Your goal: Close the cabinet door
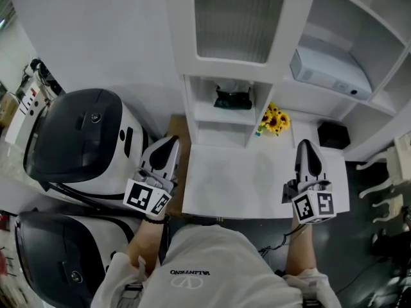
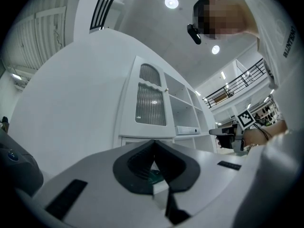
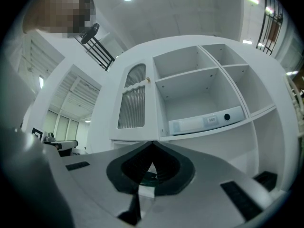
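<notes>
The white cabinet's ribbed-glass door [image 1: 239, 18] lies flush with the cabinet front, its small knob on the right edge. It also shows in the left gripper view as the door [image 2: 150, 99] and in the right gripper view as the door [image 3: 131, 103]. My left gripper [image 1: 168, 147] hangs over the table's left edge, well short of the cabinet, with its jaws together and nothing between them [image 2: 153, 144]. My right gripper [image 1: 307, 147] hovers over the table's right side, also shut and empty [image 3: 152, 145]. Both point toward the cabinet and slightly upward.
A white table [image 1: 257, 185] stands before the cabinet. Open shelves to the door's right hold a white device [image 1: 331, 72]. Sunflowers [image 1: 274, 119], a black item in a low niche [image 1: 232, 99] and a black box [image 1: 333, 135] sit behind. Two bulky black-and-white machines [image 1: 90, 140] stand at left.
</notes>
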Available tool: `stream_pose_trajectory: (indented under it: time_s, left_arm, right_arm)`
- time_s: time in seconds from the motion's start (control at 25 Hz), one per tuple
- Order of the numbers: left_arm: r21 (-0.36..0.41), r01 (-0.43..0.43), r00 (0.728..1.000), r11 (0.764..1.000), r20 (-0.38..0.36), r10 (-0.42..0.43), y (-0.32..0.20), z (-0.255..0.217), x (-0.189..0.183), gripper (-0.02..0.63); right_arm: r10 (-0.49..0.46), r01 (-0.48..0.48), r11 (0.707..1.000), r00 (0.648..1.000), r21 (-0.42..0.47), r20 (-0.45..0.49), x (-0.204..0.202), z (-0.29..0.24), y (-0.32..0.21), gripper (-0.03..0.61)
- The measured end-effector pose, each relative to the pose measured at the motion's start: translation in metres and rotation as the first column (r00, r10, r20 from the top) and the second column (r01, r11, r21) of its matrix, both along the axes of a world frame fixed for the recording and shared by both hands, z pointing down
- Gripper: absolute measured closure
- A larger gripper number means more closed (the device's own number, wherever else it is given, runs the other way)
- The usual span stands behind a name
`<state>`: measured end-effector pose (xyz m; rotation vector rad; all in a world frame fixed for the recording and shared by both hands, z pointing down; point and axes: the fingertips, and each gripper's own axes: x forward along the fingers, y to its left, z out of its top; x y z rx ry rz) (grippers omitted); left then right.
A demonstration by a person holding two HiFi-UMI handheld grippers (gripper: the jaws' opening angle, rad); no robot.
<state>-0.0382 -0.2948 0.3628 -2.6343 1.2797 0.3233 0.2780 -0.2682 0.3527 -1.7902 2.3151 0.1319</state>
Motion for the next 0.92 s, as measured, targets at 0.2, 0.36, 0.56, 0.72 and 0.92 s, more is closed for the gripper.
stream_pose_trajectory:
  time_s: [0.2, 0.36, 0.56, 0.72, 0.92]
  left_arm:
    - [-0.005, 0.008, 1.0, 1.0, -0.005, -0.008, -0.0019, -0.0005, -0.0016, 0.611]
    - [-0.016, 0.009, 1.0, 1.0, -0.01, -0.009, -0.0032, 0.002, -0.0002, 0.611]
    - [-0.018, 0.009, 1.0, 1.0, -0.014, -0.009, -0.003, 0.0027, 0.0002, 0.611]
    - [-0.021, 0.007, 1.0, 1.0, -0.013, -0.007, -0.0017, 0.0037, 0.0017, 0.611]
    - [-0.028, 0.004, 1.0, 1.0, -0.008, -0.004, -0.0002, 0.0067, 0.0033, 0.611]
  right_arm:
    - [-0.002, 0.002, 1.0, 1.0, -0.01, -0.002, -0.001, 0.0025, -0.0005, 0.571]
    - [0.001, -0.001, 1.0, 1.0, -0.016, -0.003, 0.001, 0.0041, -0.0007, 0.571]
    - [0.002, -0.002, 1.0, 1.0, -0.022, -0.004, 0.0022, 0.0064, -0.0001, 0.571]
    - [0.0, 0.0, 1.0, 1.0, -0.025, -0.002, 0.0018, 0.0074, 0.0006, 0.571]
    - [-0.002, 0.002, 1.0, 1.0, -0.027, 0.002, 0.002, 0.0087, 0.0022, 0.571]
